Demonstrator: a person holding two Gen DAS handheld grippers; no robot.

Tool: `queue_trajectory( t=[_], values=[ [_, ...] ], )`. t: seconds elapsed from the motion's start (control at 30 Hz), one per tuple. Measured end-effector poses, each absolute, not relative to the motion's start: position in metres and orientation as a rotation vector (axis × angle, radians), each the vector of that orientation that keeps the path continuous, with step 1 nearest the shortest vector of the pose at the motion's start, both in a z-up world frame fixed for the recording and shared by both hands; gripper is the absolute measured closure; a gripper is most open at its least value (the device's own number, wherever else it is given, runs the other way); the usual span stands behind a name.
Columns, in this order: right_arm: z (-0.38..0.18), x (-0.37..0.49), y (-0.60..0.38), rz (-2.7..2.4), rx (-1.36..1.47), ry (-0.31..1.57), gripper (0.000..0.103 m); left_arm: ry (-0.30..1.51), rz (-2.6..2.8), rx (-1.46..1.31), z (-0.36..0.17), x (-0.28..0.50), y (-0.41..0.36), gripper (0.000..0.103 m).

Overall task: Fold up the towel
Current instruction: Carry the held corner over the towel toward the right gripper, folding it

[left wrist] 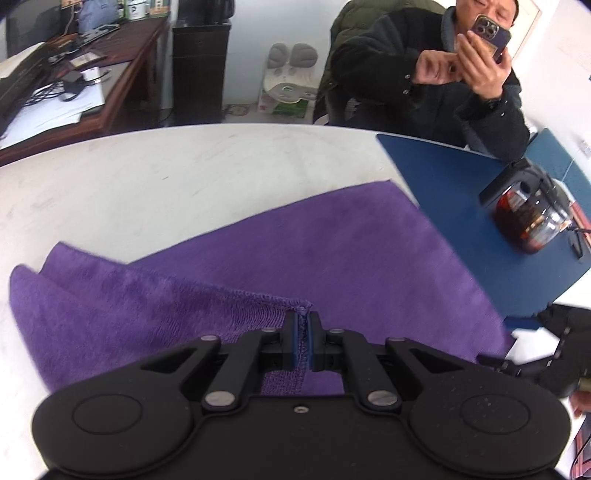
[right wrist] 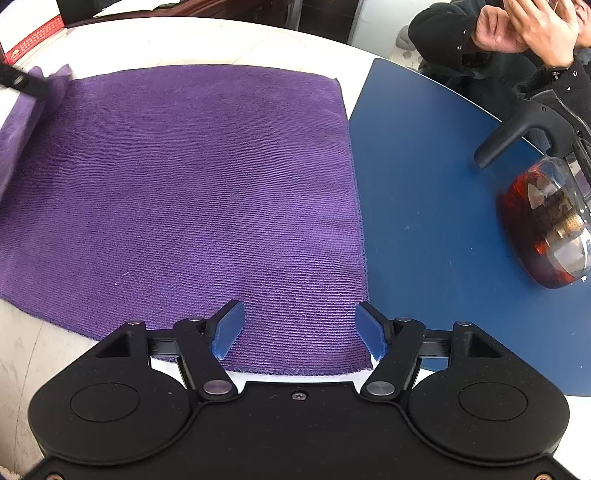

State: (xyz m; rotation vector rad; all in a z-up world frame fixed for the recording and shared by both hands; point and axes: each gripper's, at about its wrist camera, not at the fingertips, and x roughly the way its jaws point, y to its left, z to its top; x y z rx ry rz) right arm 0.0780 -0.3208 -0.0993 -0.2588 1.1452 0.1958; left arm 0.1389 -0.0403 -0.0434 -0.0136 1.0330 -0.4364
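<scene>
A purple towel lies spread on the white table. My left gripper is shut on a corner of the towel, which it holds lifted so that the cloth folds over itself on the left. In the right wrist view that raised fold and the left gripper's dark finger show at the far left. My right gripper stands open over the towel's near right corner. Its blue pads do not press on the cloth.
A blue mat lies to the right of the towel with a glass teapot of dark tea on it. A person in a dark jacket sits behind the table holding a phone. A wooden desk stands far left.
</scene>
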Motion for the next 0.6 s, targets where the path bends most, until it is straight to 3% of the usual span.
queue_trajectory(
  t=[0.6],
  values=[
    [-0.101, 0.082, -0.327, 0.209, -0.221, 1.164, 0.028, 1.012, -0.569, -0.047, -0.064, 0.206, -0.147, 0.098]
  ],
)
